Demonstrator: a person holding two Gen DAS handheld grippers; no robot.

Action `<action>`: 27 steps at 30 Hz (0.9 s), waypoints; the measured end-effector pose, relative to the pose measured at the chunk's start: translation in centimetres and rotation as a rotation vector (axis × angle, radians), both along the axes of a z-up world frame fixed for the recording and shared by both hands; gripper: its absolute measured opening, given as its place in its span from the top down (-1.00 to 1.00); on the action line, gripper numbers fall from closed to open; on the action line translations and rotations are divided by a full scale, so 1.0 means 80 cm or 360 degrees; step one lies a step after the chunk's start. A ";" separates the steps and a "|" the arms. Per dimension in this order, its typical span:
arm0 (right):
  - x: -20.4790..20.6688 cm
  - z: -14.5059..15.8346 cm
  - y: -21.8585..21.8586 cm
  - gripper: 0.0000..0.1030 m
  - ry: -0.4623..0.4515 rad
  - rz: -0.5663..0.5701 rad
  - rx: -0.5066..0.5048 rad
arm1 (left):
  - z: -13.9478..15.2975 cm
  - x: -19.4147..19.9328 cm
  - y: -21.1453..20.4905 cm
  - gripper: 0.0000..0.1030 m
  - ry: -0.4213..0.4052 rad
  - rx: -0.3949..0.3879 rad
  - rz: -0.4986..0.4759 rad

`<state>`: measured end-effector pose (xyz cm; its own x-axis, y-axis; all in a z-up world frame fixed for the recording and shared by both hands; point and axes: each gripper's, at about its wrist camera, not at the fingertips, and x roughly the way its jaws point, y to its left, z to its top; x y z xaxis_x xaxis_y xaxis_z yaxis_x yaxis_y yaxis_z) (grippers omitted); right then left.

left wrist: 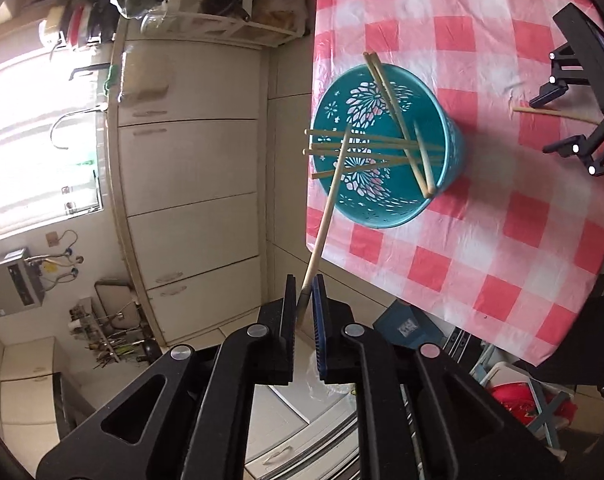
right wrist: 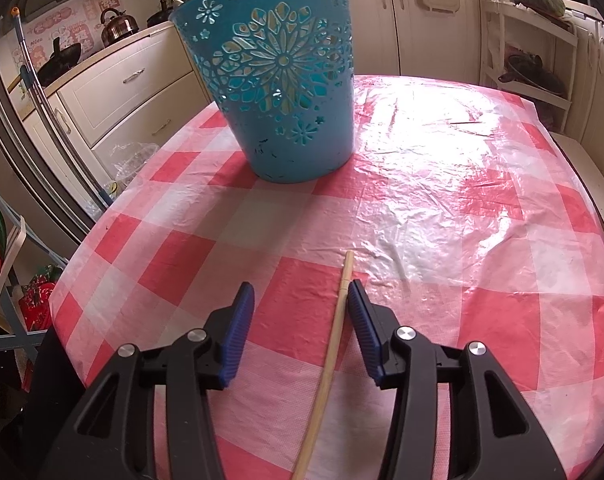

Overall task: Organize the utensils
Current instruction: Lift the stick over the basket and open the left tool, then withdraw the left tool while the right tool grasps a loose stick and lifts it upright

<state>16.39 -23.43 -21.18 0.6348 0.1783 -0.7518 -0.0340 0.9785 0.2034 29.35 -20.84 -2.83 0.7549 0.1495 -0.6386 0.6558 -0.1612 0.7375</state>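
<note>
Between the right gripper's open jaws lies a chopstick.

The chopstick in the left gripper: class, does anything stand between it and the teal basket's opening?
Nothing separate blocks it. The held chopstick, clamped in the left gripper, points at the teal basket; only the chopsticks already inside crisscross the mouth.

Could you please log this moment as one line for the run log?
left claw: shut on chopstick, over bin | right claw: open around table chopstick | bin: several chopsticks inside
</note>
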 end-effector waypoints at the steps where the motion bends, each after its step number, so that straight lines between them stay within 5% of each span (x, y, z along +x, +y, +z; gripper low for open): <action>1: 0.000 0.000 0.000 0.07 0.0000 -0.0001 0.0001 | -0.003 -0.002 0.002 0.85 0.0006 0.0016 -0.0011; 8: 0.000 0.000 0.002 0.04 -0.0002 0.0002 -0.0013 | -0.006 0.002 0.005 0.85 -0.0106 0.0056 -0.0056; 14: -0.001 -0.001 0.003 0.04 -0.0006 0.0006 -0.0015 | 0.029 0.016 -0.009 0.72 -0.0311 -0.0206 -0.0015; 16: 0.000 0.000 0.002 0.04 -0.0003 0.0008 -0.0008 | 0.044 0.015 -0.009 0.36 -0.0388 -0.0346 0.0011; 21: -0.002 0.001 -0.001 0.04 0.0010 0.0002 -0.0002 | 0.076 0.000 0.016 -0.01 -0.0405 -0.0913 0.0226; 27: -0.003 0.001 -0.005 0.04 0.0019 0.0004 0.0011 | 0.008 -0.015 0.092 -0.26 -0.0169 -0.1462 0.0656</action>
